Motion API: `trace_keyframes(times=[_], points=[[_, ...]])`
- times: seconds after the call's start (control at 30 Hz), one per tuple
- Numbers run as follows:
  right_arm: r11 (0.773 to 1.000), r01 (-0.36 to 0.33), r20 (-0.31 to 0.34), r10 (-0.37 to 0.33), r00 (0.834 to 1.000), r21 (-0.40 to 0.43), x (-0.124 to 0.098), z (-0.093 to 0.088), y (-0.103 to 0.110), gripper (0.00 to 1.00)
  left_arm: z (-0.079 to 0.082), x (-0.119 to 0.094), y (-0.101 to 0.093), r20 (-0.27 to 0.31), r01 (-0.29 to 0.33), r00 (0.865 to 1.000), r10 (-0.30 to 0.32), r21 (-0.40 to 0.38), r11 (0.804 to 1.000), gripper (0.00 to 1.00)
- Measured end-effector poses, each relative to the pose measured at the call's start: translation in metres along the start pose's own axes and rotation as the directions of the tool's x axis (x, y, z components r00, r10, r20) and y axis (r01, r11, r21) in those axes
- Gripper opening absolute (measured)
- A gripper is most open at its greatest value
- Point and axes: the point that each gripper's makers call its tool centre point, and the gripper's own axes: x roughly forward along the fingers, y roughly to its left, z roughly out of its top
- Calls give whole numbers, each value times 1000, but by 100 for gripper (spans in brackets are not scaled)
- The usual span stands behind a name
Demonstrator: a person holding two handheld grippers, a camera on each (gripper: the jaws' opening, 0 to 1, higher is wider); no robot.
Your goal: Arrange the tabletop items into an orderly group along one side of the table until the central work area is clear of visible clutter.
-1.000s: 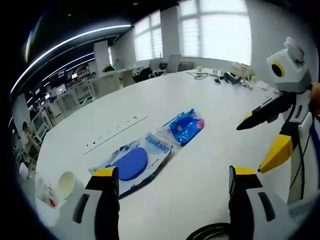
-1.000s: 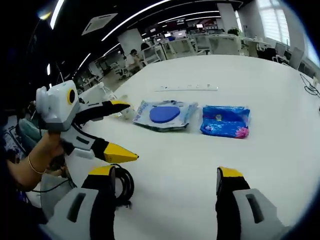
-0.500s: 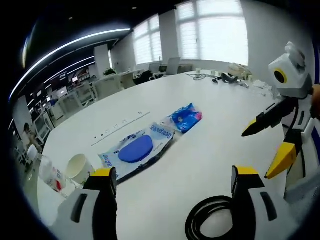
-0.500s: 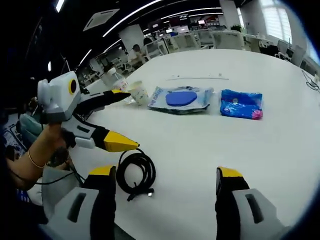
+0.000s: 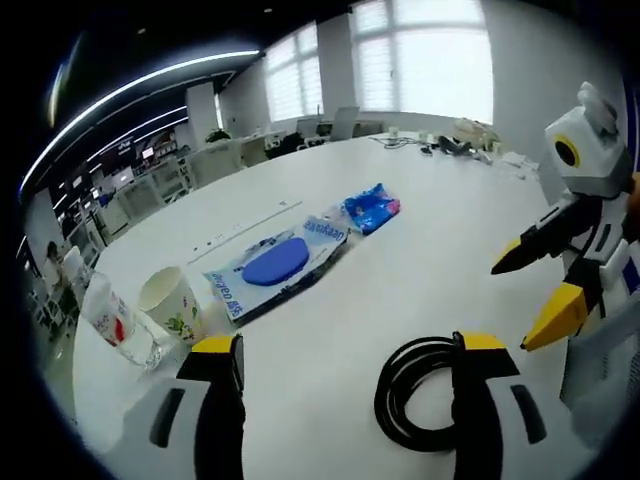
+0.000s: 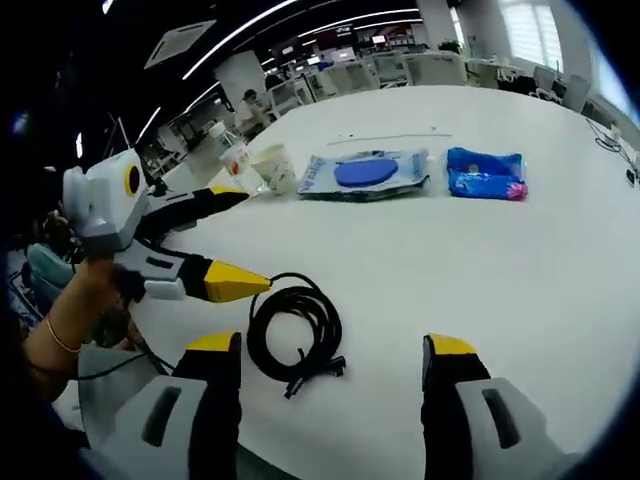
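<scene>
Here, the left gripper (image 5: 340,385) has its jaws spread wide, grasping nothing, above the white table (image 5: 440,230). A coiled black cable (image 5: 420,390) lies between its fingertips, toward the right one. Ahead and to the left of them stands a paper cup (image 5: 172,303), with a plastic bottle (image 5: 112,322) just beside it. Farther out lie a wet-wipes pack (image 5: 275,268) and a blue snack packet (image 5: 371,207). The right gripper (image 6: 330,365) is likewise spread and empty; in its view the cable (image 6: 295,330) lies between its fingertips, near the left one.
</scene>
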Motion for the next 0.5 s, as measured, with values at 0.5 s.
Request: trace_keyframes(times=[0.5], points=[[987, 134, 32, -137, 990, 93, 18, -18, -3, 55, -29, -4, -4, -16, 5, 1000, -6, -32, 999, 67]])
